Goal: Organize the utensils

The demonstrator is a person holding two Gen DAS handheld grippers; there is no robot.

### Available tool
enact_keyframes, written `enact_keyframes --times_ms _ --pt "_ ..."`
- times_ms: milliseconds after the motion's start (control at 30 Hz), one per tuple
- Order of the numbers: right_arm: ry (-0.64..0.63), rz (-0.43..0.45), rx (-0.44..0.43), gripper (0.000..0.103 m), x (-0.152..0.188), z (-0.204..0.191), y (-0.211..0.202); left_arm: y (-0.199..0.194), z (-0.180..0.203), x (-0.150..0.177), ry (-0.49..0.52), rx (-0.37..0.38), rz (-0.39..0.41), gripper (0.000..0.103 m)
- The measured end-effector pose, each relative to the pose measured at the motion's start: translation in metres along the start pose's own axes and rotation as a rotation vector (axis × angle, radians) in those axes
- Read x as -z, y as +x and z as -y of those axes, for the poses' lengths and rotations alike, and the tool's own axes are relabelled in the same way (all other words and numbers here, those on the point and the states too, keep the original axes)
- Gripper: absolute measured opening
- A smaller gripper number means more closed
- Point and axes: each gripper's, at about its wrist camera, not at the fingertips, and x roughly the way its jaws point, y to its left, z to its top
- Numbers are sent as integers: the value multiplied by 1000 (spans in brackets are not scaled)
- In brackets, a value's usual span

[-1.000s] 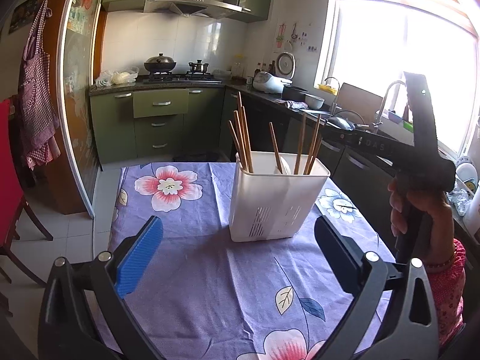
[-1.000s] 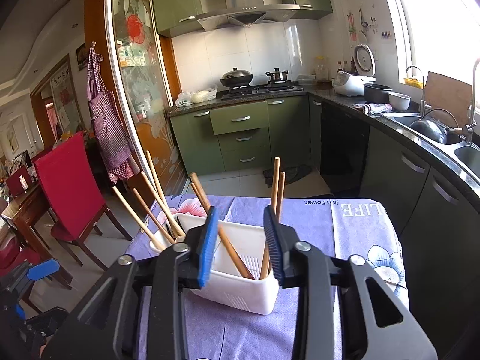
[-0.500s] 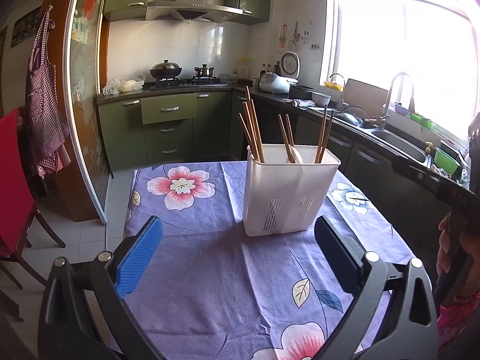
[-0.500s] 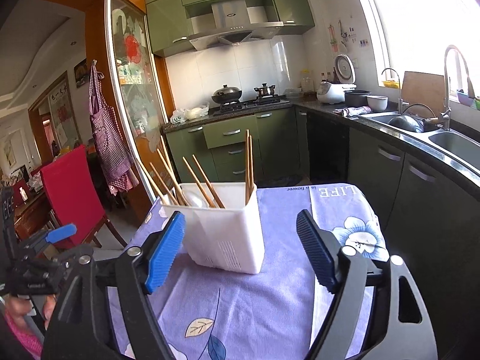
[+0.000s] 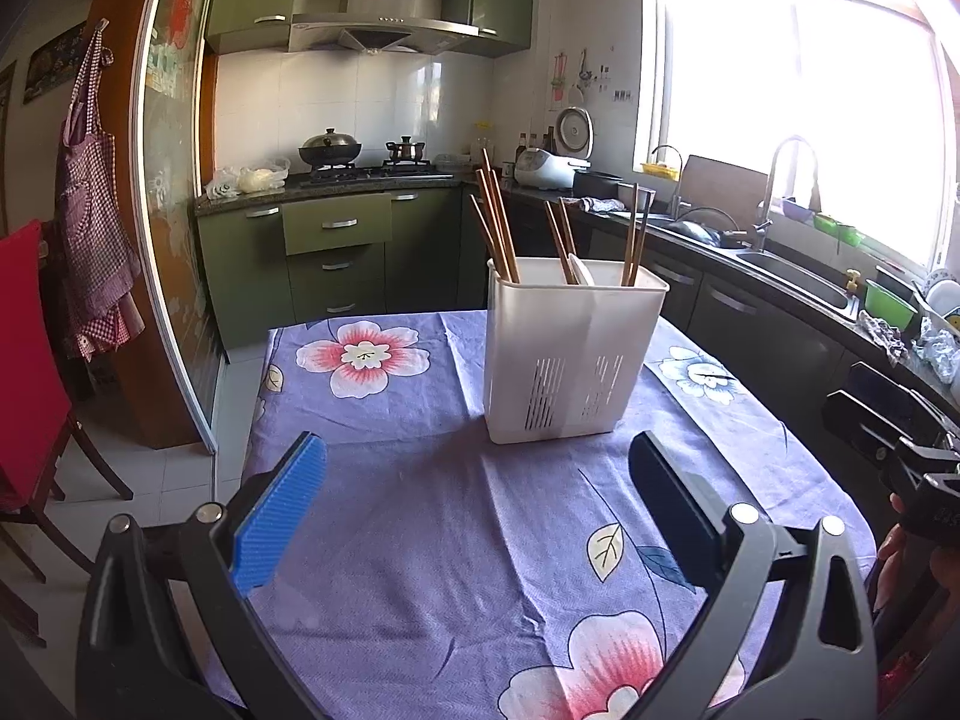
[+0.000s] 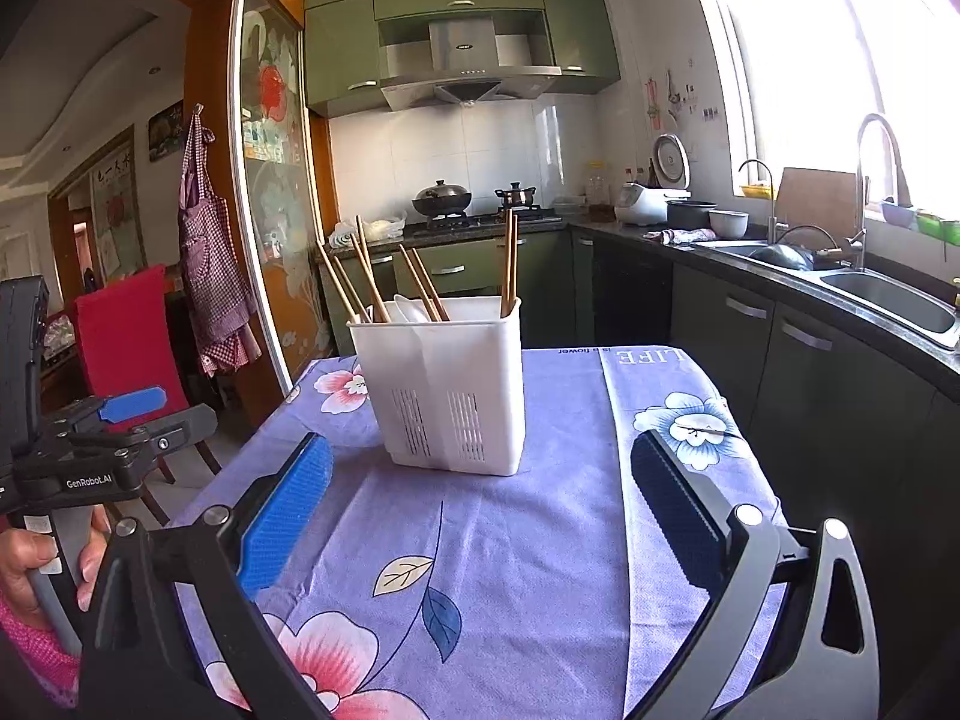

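Chopsticks (image 5: 498,228) all sit in the caddy (image 5: 570,354), table (image 5: 420,480) looks cleared, pretty much done; left gripper (image 5: 474,510) wide and empty, right gripper (image 6: 480,510) opening, nothing between

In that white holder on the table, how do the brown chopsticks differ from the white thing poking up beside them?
The chopsticks are brown, thin and straight; the white spoon is pale and broad with a rounded end. The chopsticks rise high above the holder rim and lean at several angles, while the spoon barely clears the rim. There are several chopsticks but only one spoon visible. Both stand inside the same white holder on the flowered tablecloth.
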Motion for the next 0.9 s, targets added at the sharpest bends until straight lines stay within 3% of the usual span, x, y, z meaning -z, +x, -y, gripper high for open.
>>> enact_keyframes --times_ms 900 --pt "-17 0 32 98 -6 -2 0 -8 -5 3 -28 10 -7 96"
